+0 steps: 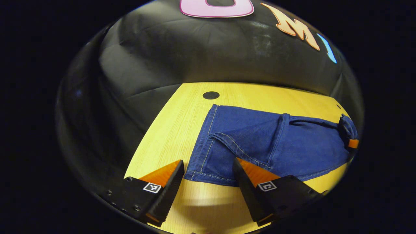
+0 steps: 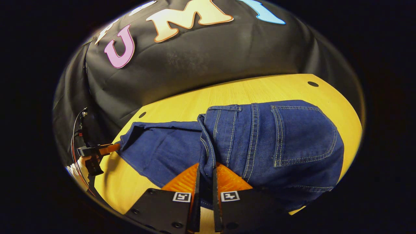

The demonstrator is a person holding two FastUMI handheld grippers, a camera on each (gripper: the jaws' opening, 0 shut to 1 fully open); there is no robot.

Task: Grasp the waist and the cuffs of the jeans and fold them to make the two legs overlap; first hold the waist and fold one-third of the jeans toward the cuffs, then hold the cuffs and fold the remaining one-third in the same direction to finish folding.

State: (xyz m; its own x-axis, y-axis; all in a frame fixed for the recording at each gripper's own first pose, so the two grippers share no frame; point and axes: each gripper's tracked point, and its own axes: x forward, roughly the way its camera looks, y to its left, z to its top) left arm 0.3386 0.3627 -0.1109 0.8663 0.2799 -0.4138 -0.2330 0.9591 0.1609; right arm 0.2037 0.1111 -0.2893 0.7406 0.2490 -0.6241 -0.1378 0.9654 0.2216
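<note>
Left gripper view: my left claw point(image 1: 208, 177) sits low over the bench point(image 1: 182, 123), fingers wide apart, nothing between them. One finger point(image 1: 250, 182) overlaps the near hem of the jeans point(image 1: 260, 139); cannot tell if it touches the cloth. Other finger hangs over bare wood just beside the cuff end. Jeans lie flat across the bench, cuffs nearest me, legs running off toward my right claw point(image 1: 352, 143) at the far edge of the frame, which has denim bunched around its tip. Small dark hole point(image 1: 211, 95) in the bench beyond the cuffs. Right gripper view: my right claw point(image 2: 205, 177) is pressed together on a fold of jeans point(image 2: 286, 139) at the waist end, both fingers squeezing the denim ridge between them. Back pocket point(image 2: 304, 135) faces up just beside the pinch. Legs stretch off left across the bench point(image 2: 227, 94) to my left claw point(image 2: 107, 149), held by a hand point(image 2: 85, 161) at the bench edge, right next to the cuffs.
</note>
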